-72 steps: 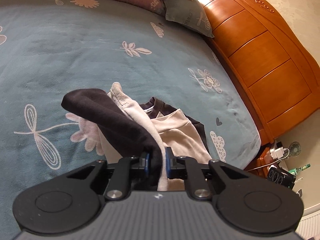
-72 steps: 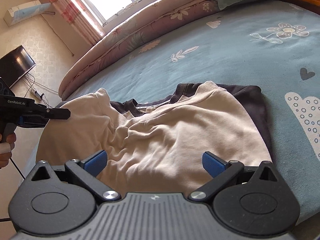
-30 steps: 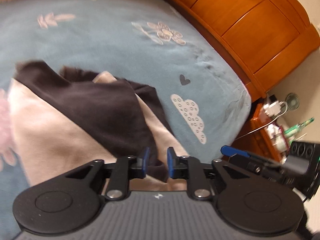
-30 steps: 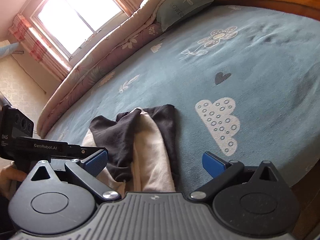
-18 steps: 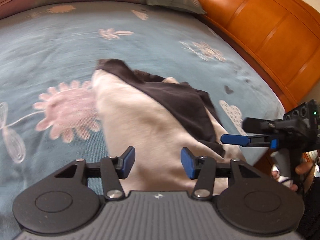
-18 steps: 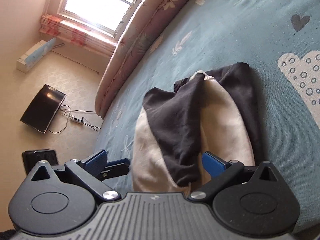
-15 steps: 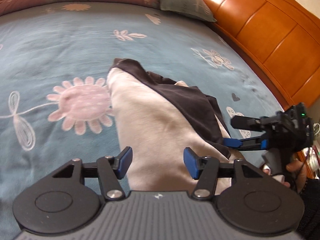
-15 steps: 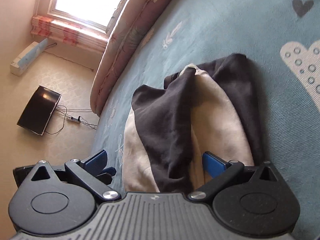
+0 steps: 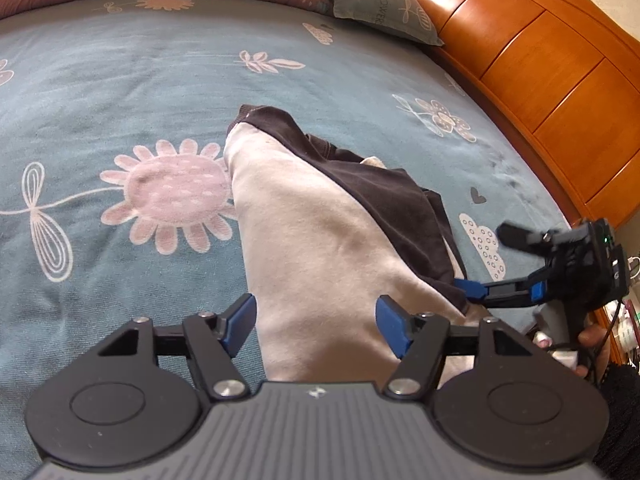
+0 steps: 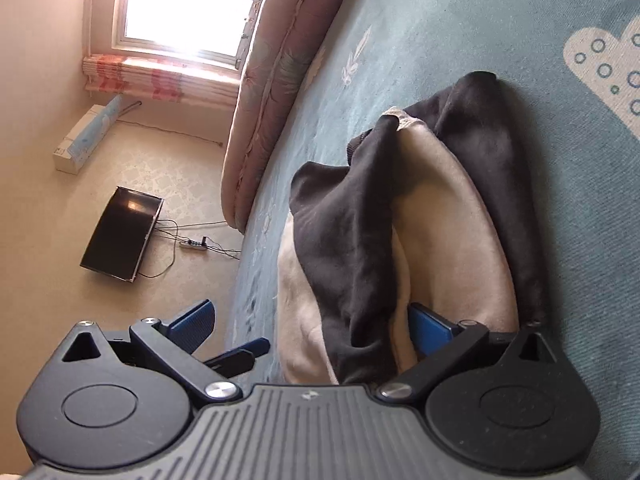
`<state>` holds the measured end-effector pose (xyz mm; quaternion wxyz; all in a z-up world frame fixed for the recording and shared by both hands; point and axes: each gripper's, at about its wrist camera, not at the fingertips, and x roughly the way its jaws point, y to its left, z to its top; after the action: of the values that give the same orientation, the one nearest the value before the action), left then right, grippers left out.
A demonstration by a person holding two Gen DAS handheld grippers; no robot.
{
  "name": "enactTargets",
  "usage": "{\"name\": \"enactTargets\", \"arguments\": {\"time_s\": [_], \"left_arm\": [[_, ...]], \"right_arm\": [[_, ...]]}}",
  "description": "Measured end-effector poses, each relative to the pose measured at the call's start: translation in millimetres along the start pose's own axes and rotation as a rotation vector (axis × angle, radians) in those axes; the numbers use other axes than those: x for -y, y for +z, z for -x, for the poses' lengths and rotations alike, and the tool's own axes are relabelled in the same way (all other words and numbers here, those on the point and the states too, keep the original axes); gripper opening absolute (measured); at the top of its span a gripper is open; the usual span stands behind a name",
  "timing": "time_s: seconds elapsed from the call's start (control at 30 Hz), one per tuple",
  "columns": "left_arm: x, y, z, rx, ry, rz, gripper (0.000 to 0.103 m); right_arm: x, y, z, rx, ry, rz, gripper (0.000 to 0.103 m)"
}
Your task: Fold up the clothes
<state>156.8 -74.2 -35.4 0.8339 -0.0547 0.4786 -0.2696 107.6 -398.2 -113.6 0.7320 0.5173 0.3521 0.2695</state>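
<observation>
Garment: cream-and-dark sweatshirt [image 9: 316, 236] lies on the bed [image 9: 132, 80] near its front edge, gathered into a long narrow strip; a dark sleeve [image 10: 348, 236] is laid lengthwise over the cream body.
Left gripper [image 9: 316, 322]: jaws spread wide, straddling the near end of the cream panel, holding nothing.
Right gripper [image 10: 312, 324]: jaws spread; the right-hand pad [image 10: 430, 326] sits against the cloth at the near end, beside the dark sleeve; nothing pinched. Seen from the left view it reaches in from the bed's edge, a hand [image 9: 592, 344] on its grip.
Stage (judgement): strip is narrowed with one sleeve in; fits a lengthwise fold just laid, with a crosswise fold remaining, or a bundle being released. Cannot settle which.
Handling note (judgement): if a crosswise fold follows, pinch both near corners through all layers, sleeve included, lift evenly, and lay over without dragging so the dark sleeve does not slide off the cream. Soft knit; it will sag between the two grips.
Readable text: pillow [image 9: 380, 4] carries a word reading roughly "FLOWER"; last letters uncertain. No legible brand on either gripper here.
Surroundings: orange wooden headboard [image 9: 540, 52] at right.
</observation>
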Motion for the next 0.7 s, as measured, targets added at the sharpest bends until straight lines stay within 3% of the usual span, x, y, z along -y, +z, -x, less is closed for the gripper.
{"name": "enactTargets", "arguments": {"time_s": [0.1,0.5,0.63,0.7], "left_arm": [[-0.4,-0.7,1.6,0.005,-0.001,0.009,0.066],[-9.0,-2.4,-0.6,-0.001,0.004,0.049,0.067],[-6.3,-3.6,5.7,0.016,-0.017,0.031,0.068],[-10.9,-4.0,7.3,0.02,-0.015,0.047,0.068]], "right_arm": [[0.0,0.2,2.0,-0.006,0.039,-0.013,0.103],[-14.7,5.8,1.7,-0.041,0.021,0.033,0.103],[-5.6,10.4,-22.5,-0.094,-0.064,0.018,0.103],[-1.6,5.2,-15.0,-0.089,-0.034,0.025,0.103]]}}
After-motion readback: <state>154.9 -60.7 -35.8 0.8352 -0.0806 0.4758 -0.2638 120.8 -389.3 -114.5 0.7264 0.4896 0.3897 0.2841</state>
